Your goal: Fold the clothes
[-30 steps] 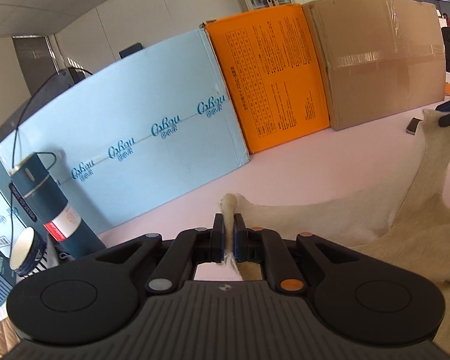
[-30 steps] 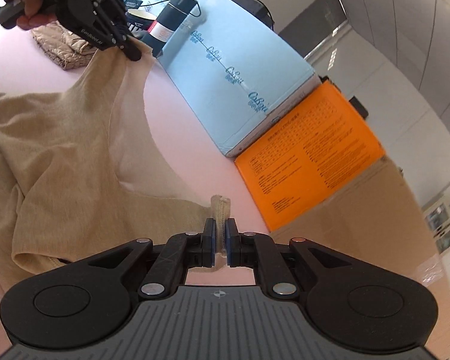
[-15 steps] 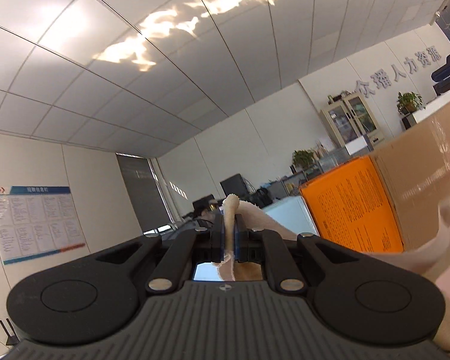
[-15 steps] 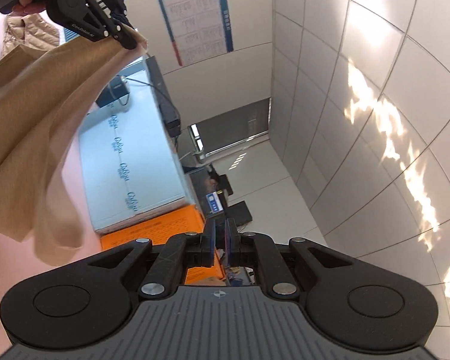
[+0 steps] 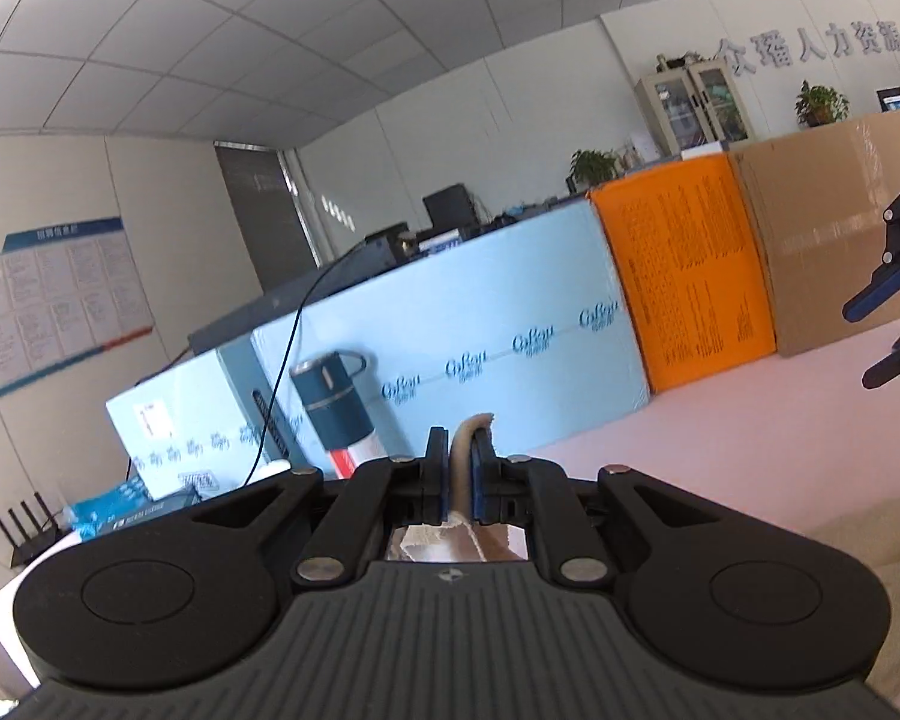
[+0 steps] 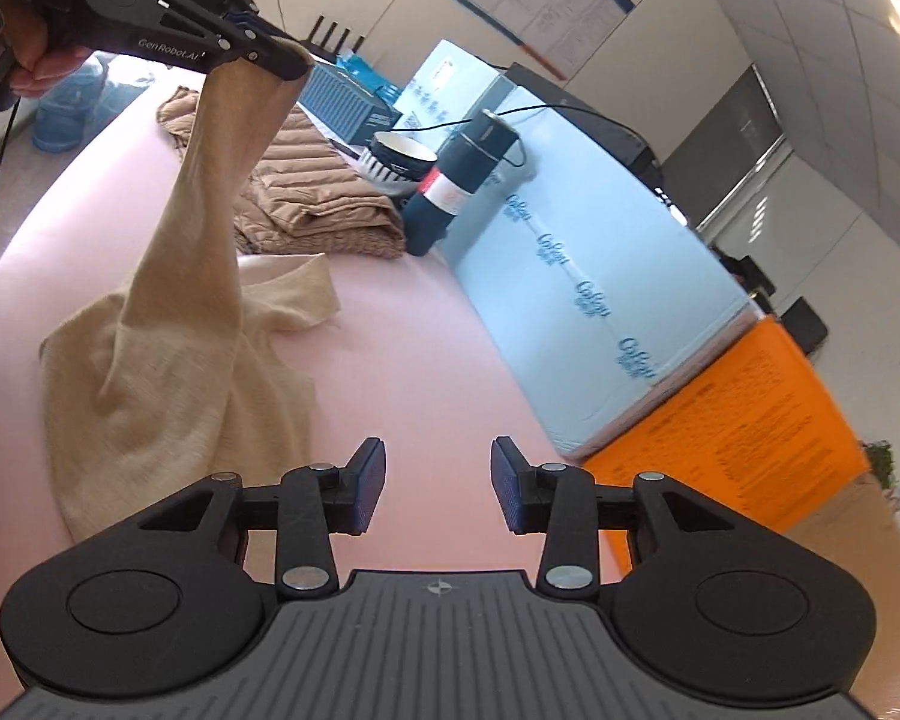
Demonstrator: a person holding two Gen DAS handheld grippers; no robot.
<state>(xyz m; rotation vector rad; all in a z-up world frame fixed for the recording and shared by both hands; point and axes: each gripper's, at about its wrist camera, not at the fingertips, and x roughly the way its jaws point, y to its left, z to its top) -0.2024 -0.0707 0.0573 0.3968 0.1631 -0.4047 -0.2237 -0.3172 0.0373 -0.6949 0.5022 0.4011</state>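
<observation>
My left gripper (image 5: 461, 468): fingers pinched on a corner of the beige garment (image 6: 168, 324), held up above the pink bench (image 6: 402, 324) | garment: hangs from that corner, lower part heaped on bench | my right gripper (image 6: 437, 483): fingers spread wide, nothing between them, above bare bench | beyond the heap: brown quilted jacket (image 6: 318, 192), dark flask (image 6: 456, 180), bowl (image 6: 399, 156)

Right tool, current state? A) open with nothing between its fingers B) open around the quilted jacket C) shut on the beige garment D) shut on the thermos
A: the right tool has its fingers spread over bare pink table, while the beige garment hangs from the left tool alone.
</observation>
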